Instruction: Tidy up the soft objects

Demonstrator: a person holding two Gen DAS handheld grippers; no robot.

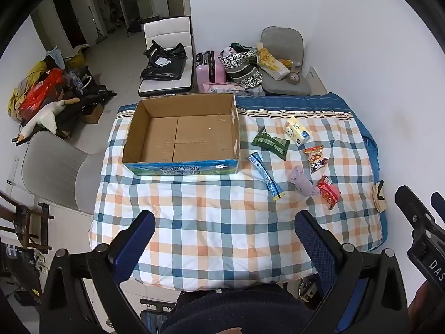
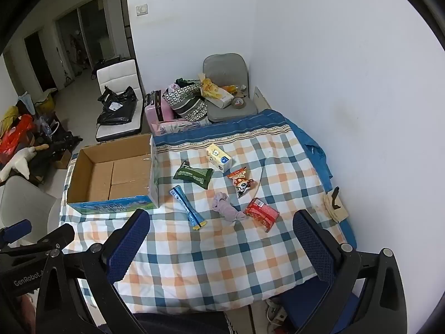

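An empty cardboard box (image 1: 180,136) (image 2: 114,175) stands at the left of a table under a checked cloth (image 1: 211,222) (image 2: 217,250). Right of it lie a green tissue pack (image 1: 270,142) (image 2: 193,177), a yellow-white tissue pack (image 1: 297,131) (image 2: 219,157), a blue tube-shaped packet (image 1: 266,176) (image 2: 188,206), an orange snack bag (image 1: 316,158) (image 2: 241,183), a crumpled lilac cloth (image 1: 303,184) (image 2: 226,206) and a red packet (image 1: 329,192) (image 2: 262,213). My left gripper (image 1: 224,232) hovers open above the near cloth. My right gripper (image 2: 221,229) is open too, nothing between its fingers.
Grey chairs (image 1: 55,167) (image 1: 283,64) stand left of and behind the table, with a white chair (image 1: 167,55), a pink suitcase (image 1: 210,69) and bags. The white wall (image 2: 347,83) runs along the table's right side. A tan item (image 2: 335,204) lies at the right edge.
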